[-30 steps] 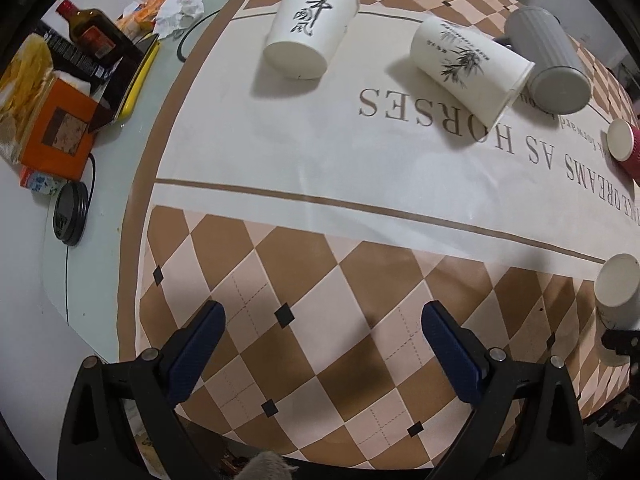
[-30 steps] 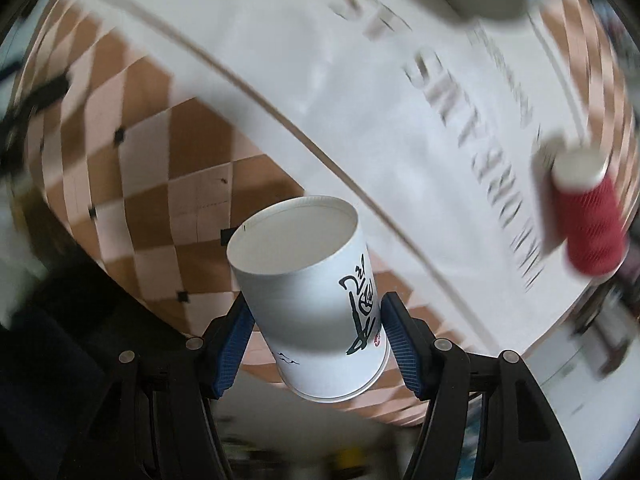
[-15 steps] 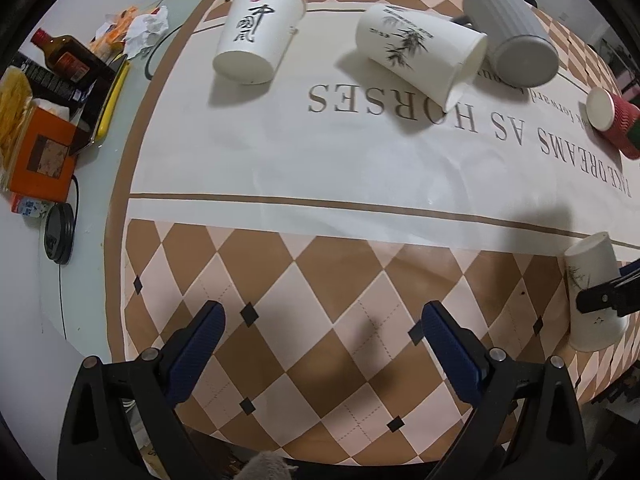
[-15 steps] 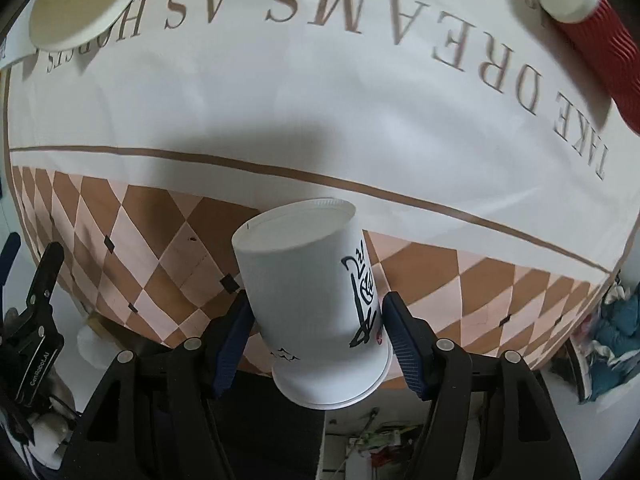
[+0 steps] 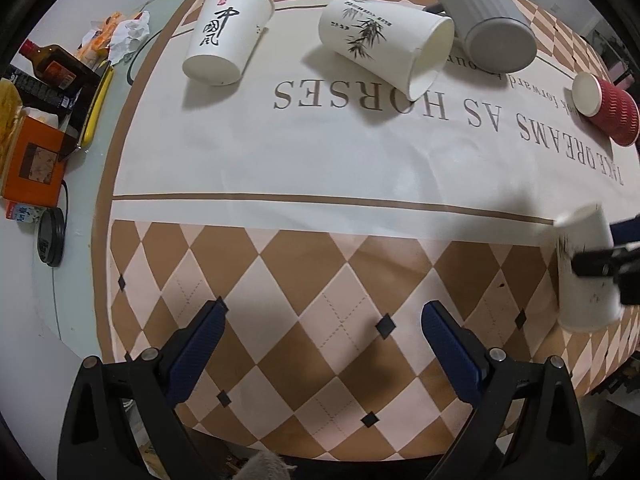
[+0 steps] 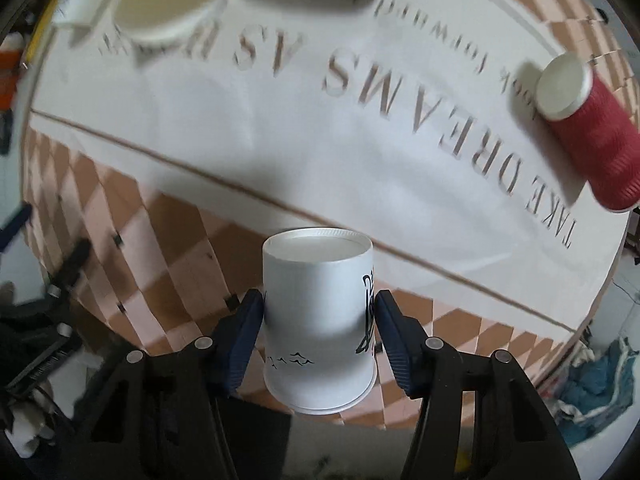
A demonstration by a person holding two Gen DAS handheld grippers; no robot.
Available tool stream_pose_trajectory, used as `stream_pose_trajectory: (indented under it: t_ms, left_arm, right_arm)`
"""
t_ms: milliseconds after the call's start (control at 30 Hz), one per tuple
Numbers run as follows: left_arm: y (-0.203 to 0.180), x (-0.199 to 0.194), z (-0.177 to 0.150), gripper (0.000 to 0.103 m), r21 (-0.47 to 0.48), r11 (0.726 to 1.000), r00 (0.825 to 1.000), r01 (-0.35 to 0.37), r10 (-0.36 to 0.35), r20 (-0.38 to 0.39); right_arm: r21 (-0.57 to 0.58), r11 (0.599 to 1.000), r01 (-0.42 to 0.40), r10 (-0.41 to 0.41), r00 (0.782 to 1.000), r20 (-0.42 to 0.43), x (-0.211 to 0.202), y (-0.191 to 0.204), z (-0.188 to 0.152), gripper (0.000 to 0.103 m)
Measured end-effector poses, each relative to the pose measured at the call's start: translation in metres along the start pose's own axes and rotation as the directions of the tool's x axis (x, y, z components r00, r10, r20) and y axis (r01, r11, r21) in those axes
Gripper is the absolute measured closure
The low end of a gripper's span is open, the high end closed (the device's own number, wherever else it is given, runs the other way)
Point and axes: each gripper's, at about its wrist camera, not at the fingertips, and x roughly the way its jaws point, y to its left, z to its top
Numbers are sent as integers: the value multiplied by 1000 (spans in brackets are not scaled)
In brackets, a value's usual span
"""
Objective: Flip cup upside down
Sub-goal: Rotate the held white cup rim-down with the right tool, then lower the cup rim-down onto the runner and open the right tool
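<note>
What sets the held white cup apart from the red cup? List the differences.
1. The white cup is smooth with black brush lettering; the red cup is ribbed and plain.
2. The white cup is clamped between the jaws of the right gripper, at the checkered edge of the tablecloth; the red cup stands free on the lettered part.
3. The white cup looks wider.

Both show their closed white bottoms up.

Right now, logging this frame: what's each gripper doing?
Left gripper: open, holding nothing.
Right gripper: closed on the white paper cup.
</note>
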Motion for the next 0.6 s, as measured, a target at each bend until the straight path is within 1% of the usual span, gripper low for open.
stream_pose_trajectory:
  t_ms: [33, 67, 100, 133, 200, 267, 300, 367, 400, 467, 567, 600]
  left_arm:
    - [0, 1, 1, 3, -11, 1000, 1000, 13, -13, -1]
    - [-1, 2, 1, 3, -20, 1000, 1000, 23, -23, -2]
    - [-2, 3, 2, 3, -31, 999, 999, 38, -38, -4]
    - [-3, 4, 4, 3, -43, 998, 998, 56, -56, -5]
    - [-6, 6, 6, 3, -57, 996, 997, 72, -73, -6]
    - [-9, 10, 10, 3, -65, 994, 997, 83, -83, -3]
    - [-12, 12, 12, 3, -66, 995, 997, 82, -82, 0]
    - [-16, 16, 15, 0, -60, 996, 997, 72, -72, 5]
    - [-18, 17, 16, 0, -58, 996, 998, 68, -68, 8]
    - [-22, 20, 19, 0, -54, 997, 998, 63, -62, 19]
    - [-24, 23, 25, 0, -60, 997, 998, 48, -47, 31]
    - [-25, 24, 26, 0, -64, 997, 998, 46, -44, 33]
  right_arm:
    - [14, 1000, -16, 16, 999, 51, -3, -11, -6, 44]
    - [26, 999, -29, 26, 995, 100, -13, -12, -7, 44]
    - [36, 998, -43, 37, 986, 162, -23, -15, -9, 44]
    - [42, 997, -59, 48, 973, 227, -34, -22, -6, 44]
    - [67, 994, -81, 53, 935, 351, -48, -29, -9, 44]
    - [92, 990, -108, 55, 892, 448, -56, -37, -10, 44]
    - [105, 988, -109, 42, 865, 499, -58, -39, -8, 44]
    - [136, 984, -116, 13, 804, 595, -57, -44, -9, 44]
    - [149, 983, -111, -6, 780, 625, -56, -40, -7, 44]
    - [166, 980, -110, -33, 733, 679, -51, -39, -14, 44]
    - [161, 981, -105, -43, 697, 715, -38, -32, -13, 44]
    - [155, 983, -96, -48, 681, 731, -36, -36, -12, 44]
